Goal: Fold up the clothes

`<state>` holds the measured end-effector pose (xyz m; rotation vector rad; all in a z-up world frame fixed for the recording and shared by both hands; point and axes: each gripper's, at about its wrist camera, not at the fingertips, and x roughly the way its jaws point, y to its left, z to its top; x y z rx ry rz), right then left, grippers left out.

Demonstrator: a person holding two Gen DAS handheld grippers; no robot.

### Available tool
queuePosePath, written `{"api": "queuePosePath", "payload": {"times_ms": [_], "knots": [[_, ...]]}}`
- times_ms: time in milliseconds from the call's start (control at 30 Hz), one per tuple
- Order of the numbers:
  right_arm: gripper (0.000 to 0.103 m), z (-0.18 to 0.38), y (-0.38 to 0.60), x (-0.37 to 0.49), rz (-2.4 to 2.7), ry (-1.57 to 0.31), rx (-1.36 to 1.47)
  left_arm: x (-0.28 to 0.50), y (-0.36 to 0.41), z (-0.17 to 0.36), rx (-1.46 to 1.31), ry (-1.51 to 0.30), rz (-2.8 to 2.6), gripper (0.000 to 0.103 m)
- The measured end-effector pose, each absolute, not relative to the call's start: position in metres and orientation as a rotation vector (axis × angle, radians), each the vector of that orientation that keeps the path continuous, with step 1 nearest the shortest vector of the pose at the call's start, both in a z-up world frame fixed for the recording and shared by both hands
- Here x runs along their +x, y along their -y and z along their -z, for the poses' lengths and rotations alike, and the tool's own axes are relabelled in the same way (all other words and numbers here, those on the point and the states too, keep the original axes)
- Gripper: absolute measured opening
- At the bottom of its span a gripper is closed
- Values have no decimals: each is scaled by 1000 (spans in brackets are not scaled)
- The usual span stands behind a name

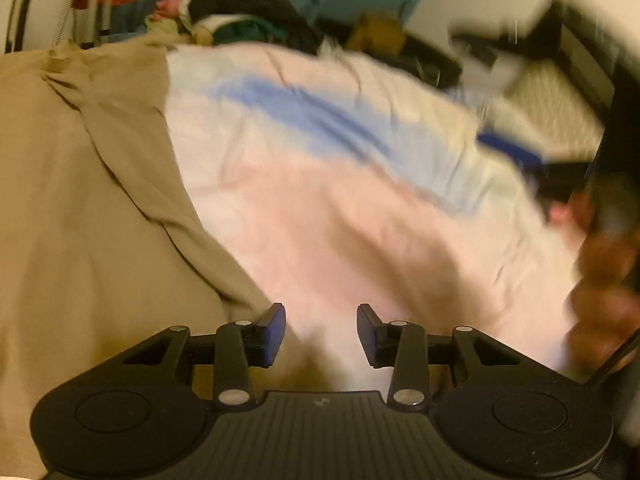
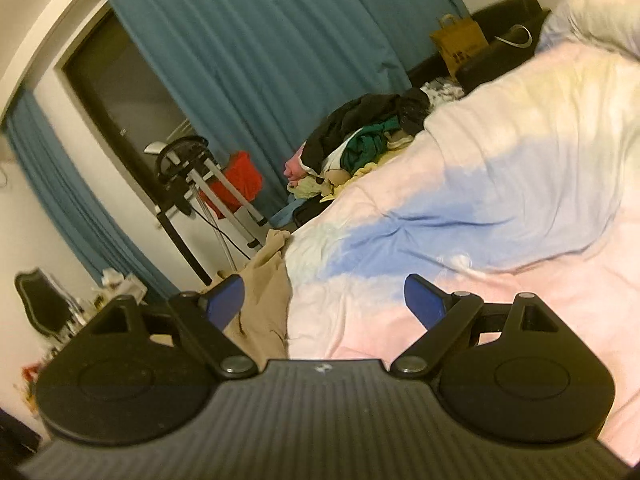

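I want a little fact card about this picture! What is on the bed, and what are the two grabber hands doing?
surface: bed with a pink, blue and white cover
garment nearest: tan cloth spread on the cover's edge
other clothes: heap of dark, green and yellow clothes farther back
left gripper: open, holding nothing, over the border of tan cloth and cover
right gripper: open, holding nothing
background: teal curtain, brown paper bag
blur: left view is smeared
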<state>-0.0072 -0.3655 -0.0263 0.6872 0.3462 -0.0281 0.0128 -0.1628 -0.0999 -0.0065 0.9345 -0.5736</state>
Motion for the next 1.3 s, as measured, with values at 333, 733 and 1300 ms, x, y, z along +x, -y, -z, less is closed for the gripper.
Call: {"api": "queuePosePath", "payload": {"times_ms": [333, 733, 1300], "knots": [[88, 38, 367, -1, 12, -394, 719, -6, 193, 134, 304, -910, 497, 48], [88, 42, 370, 0, 44, -412, 740, -14, 138, 74, -2, -813, 652, 5], [88, 32, 303, 12, -51, -509, 502, -11, -34, 85, -398, -1105, 373, 6]]}}
